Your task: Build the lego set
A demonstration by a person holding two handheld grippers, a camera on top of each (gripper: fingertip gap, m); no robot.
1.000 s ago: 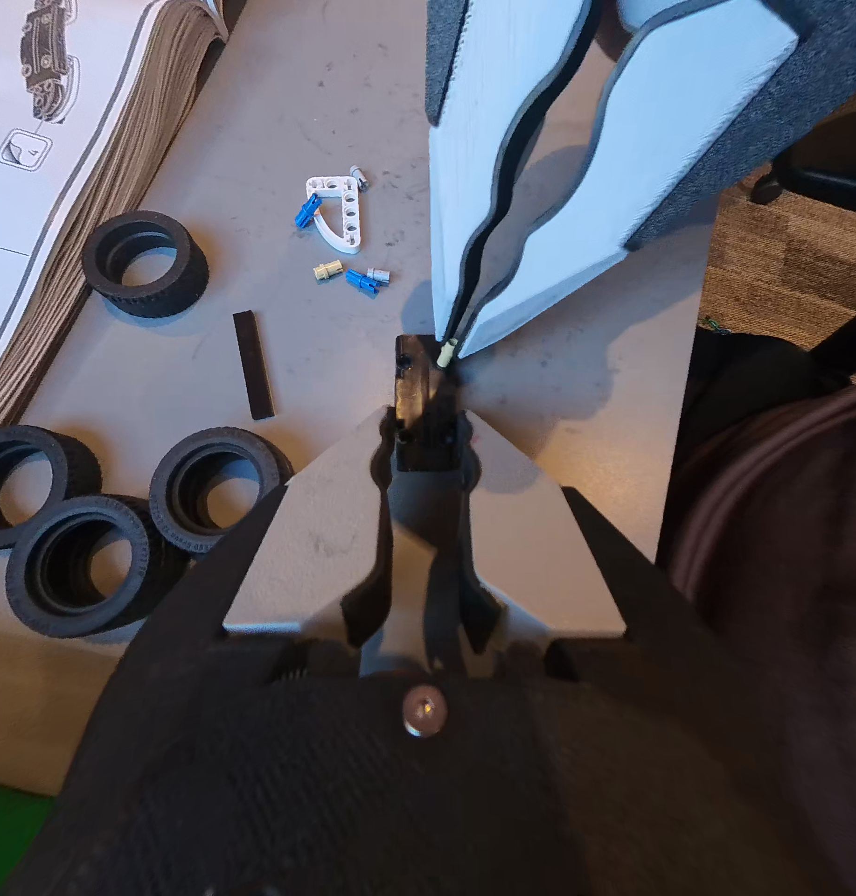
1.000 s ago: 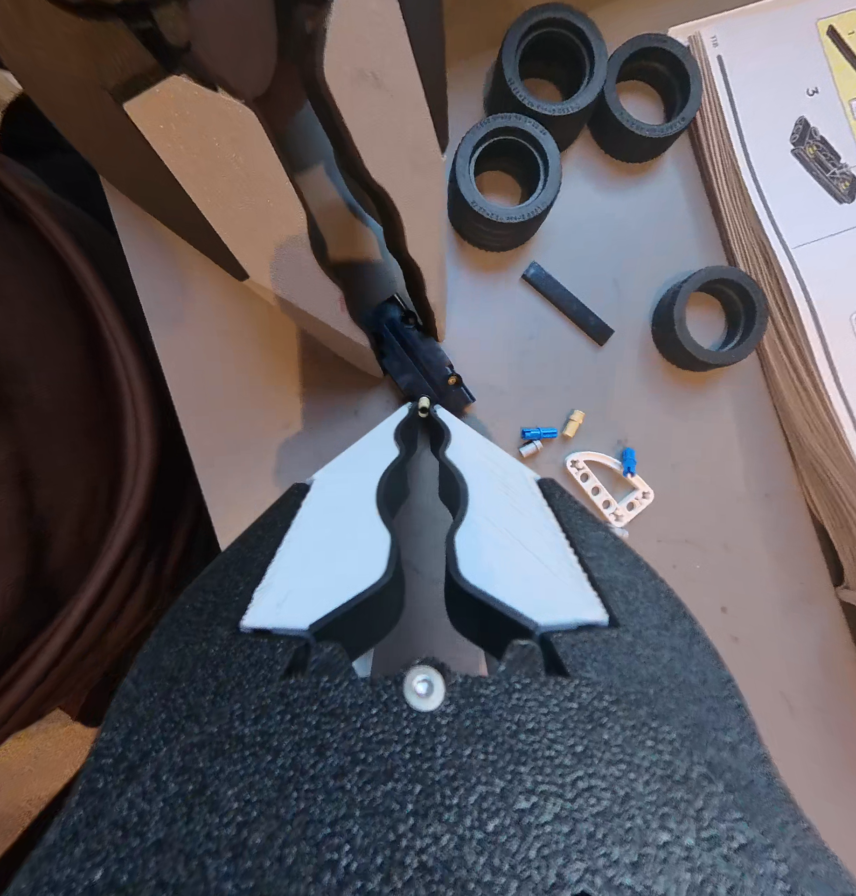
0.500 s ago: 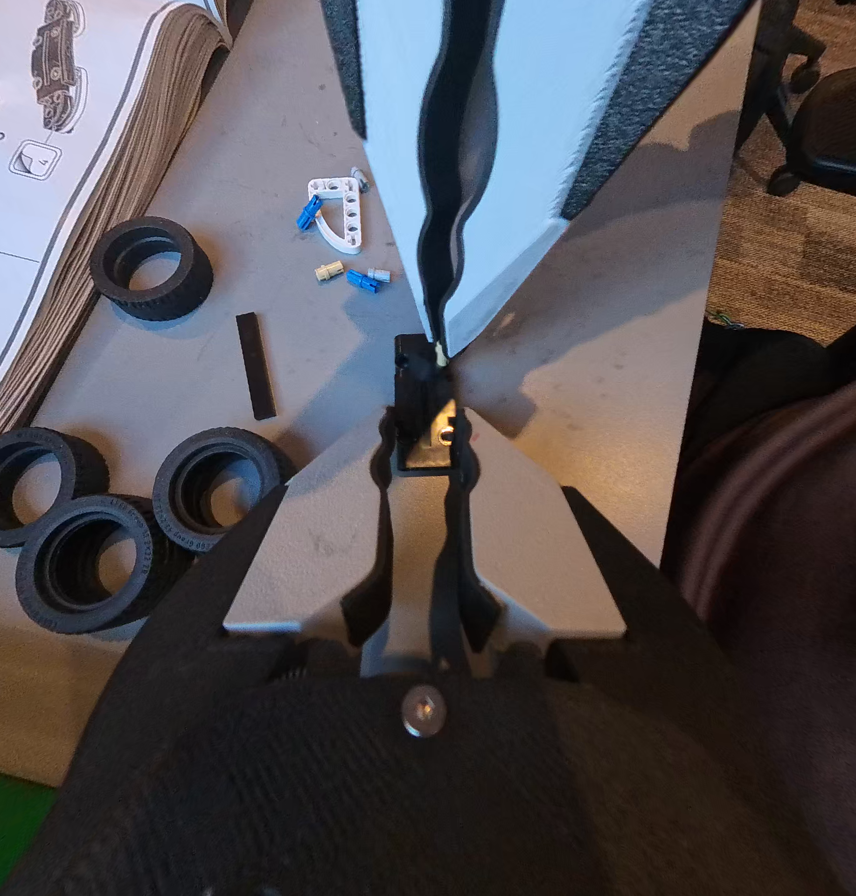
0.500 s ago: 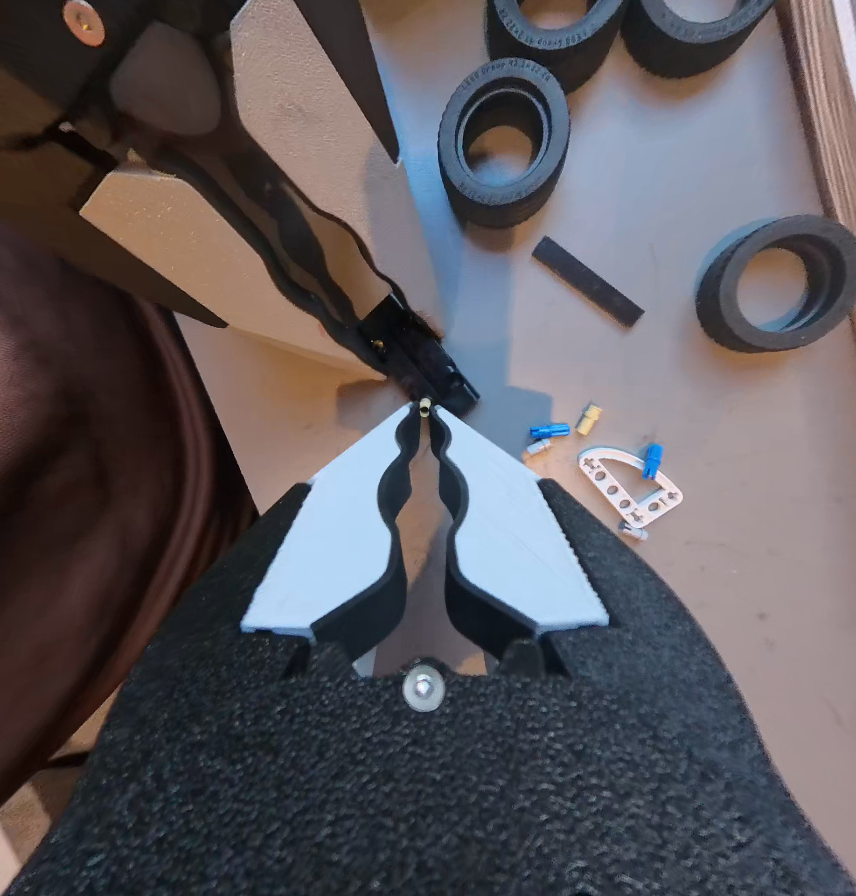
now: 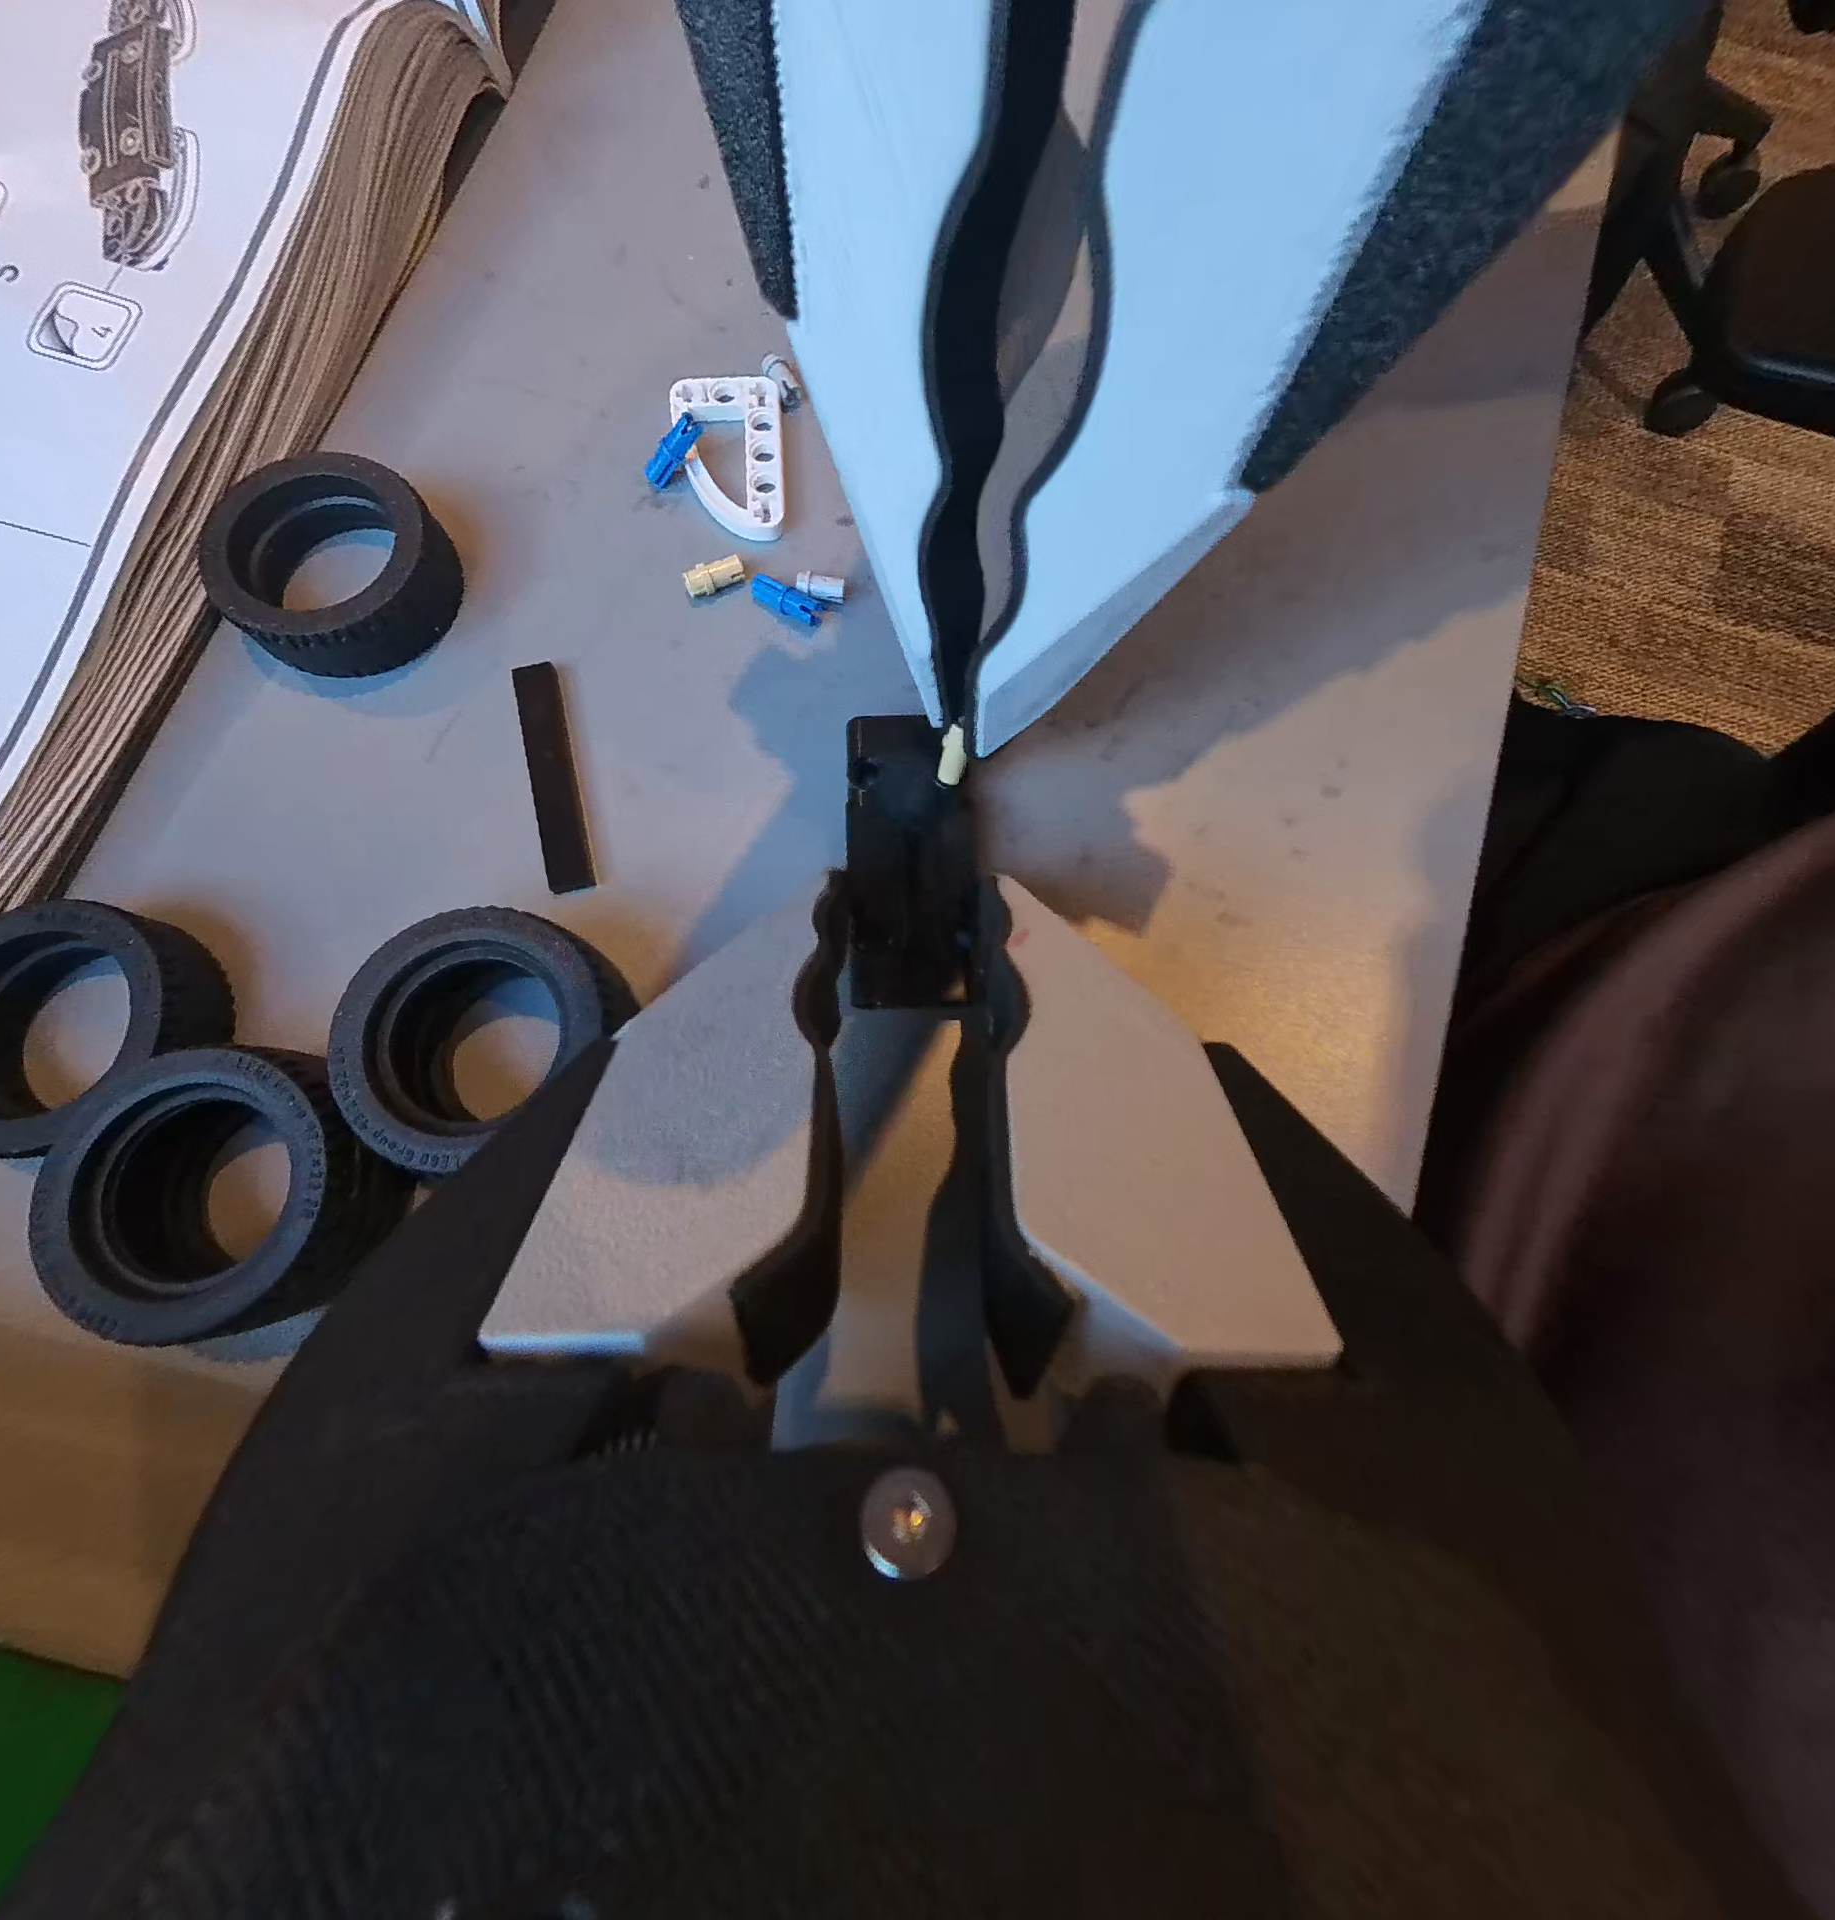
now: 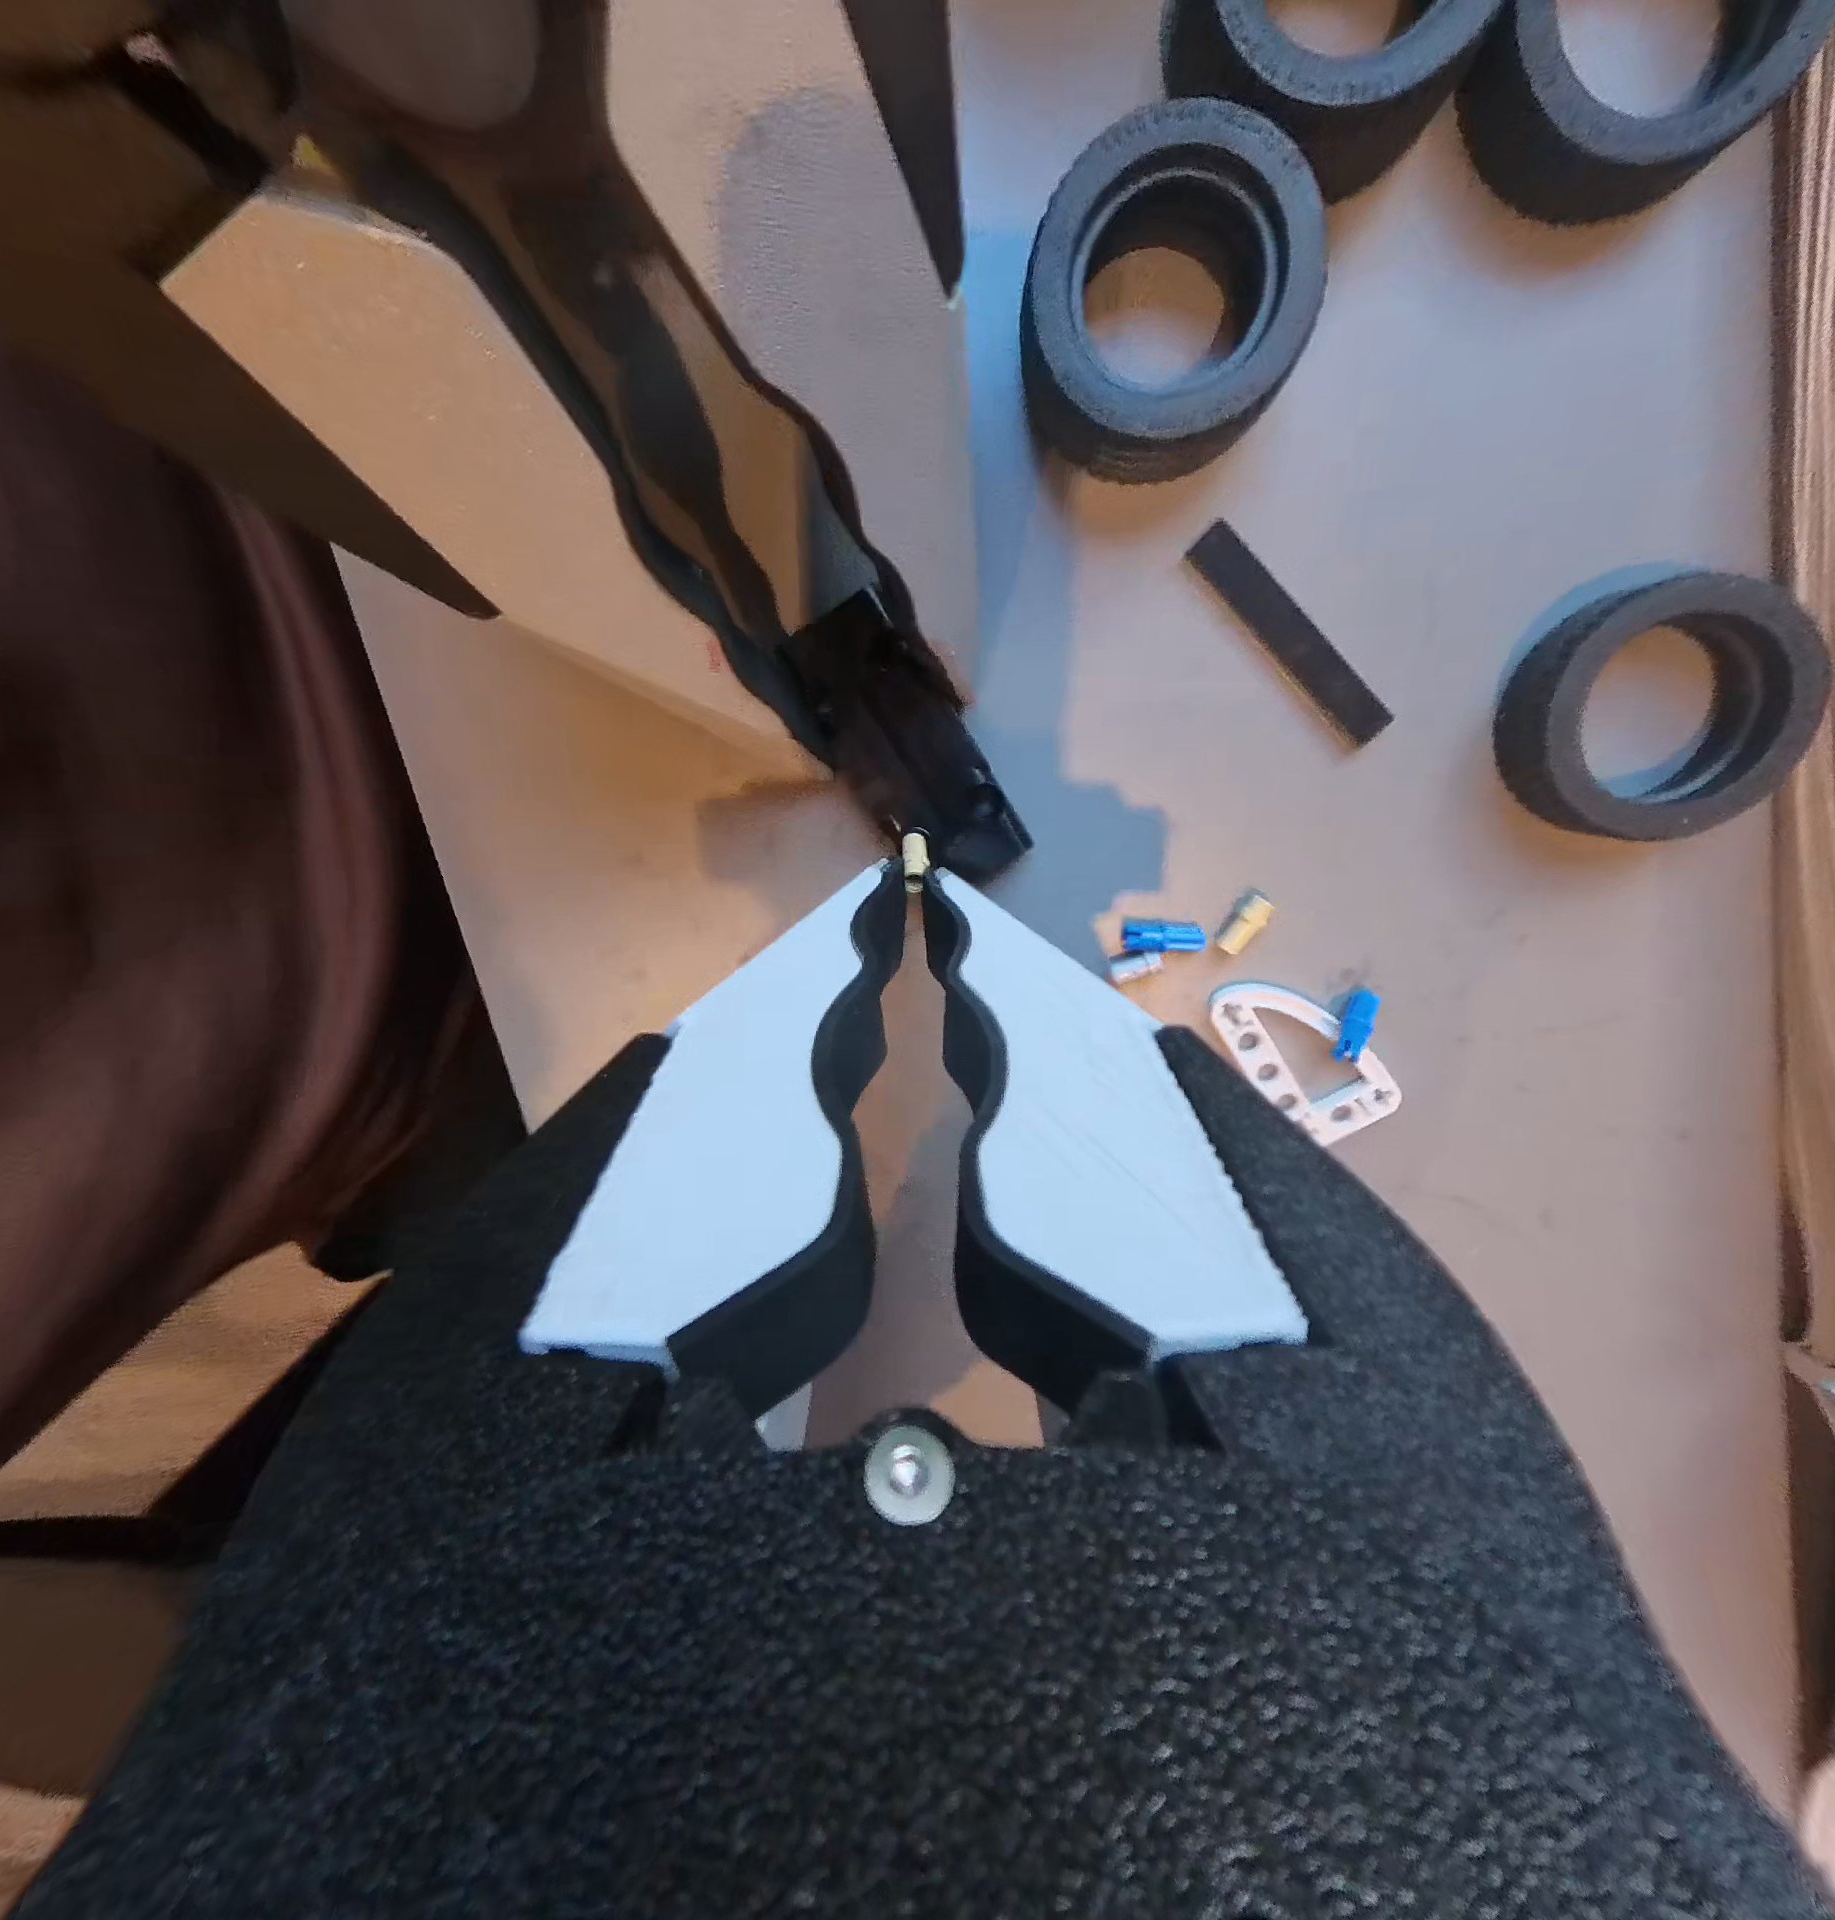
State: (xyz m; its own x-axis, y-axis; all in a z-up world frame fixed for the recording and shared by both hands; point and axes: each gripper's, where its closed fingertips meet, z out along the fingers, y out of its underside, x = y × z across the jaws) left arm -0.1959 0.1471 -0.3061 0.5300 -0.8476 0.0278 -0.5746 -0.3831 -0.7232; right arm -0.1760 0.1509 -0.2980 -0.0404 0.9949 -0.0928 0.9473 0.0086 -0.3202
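My left gripper [image 5: 908,920] is shut on a black lego block [image 5: 908,831] and holds it just above the grey table [image 5: 1287,810]. My right gripper [image 6: 908,878], with pale blue fingers, is shut on a small tan pin [image 6: 915,854]. The pin's tip touches the far right corner of the block [image 6: 934,769]. In the left wrist view the right gripper [image 5: 954,712] comes down from above with the pin [image 5: 951,753]. In the right wrist view the left gripper [image 6: 851,717] reaches in from the upper left.
Several black tyres [image 5: 331,566] [image 6: 1173,301] lie to one side. A black flat tile [image 5: 554,779], a white curved beam with a blue pin [image 5: 747,457] and loose pins [image 5: 778,592] lie nearby. An open instruction booklet [image 5: 113,312] lies beyond them. The table edge and a person's dark clothing [image 5: 1671,1143] are close by. The tips of both grippers are at nearly the same place. From the left gripper's tips to the black flat tile [image 5: 554,779] is close to 6 cm. Seen from the right wrist view [image 6: 1281,630] as well.
The right gripper has swung from a slant to nearly overhead, keeping the tan pin at the block's corner. The left gripper has turned the black block slightly in place.
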